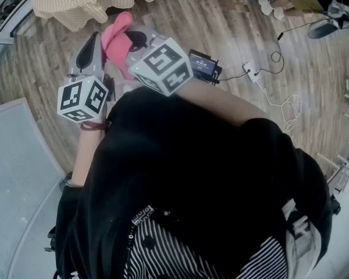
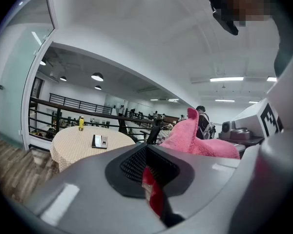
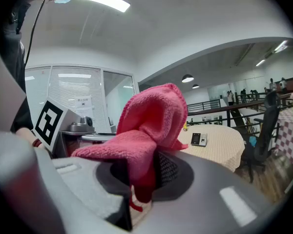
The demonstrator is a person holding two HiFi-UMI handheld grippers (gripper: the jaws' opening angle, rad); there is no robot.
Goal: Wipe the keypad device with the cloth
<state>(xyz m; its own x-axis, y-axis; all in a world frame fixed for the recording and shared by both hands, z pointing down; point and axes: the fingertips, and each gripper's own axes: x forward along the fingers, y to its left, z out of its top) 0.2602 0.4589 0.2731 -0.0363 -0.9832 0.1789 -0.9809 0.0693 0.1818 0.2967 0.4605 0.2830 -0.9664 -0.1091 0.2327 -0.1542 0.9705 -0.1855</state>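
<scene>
Right gripper clamped on pink cloth, held up near the body, left gripper just left of it, jaws closed and empty, keypad lying on far round table, well apart from cloth

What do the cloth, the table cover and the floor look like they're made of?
Cloth: soft pink terry or microfibre, matte, fuzzy nap.
Table cover: probably thin woven fabric, with a fine check, hanging in folds.
Floor: wood or wood-look planks, with visible grain and seams.
</scene>
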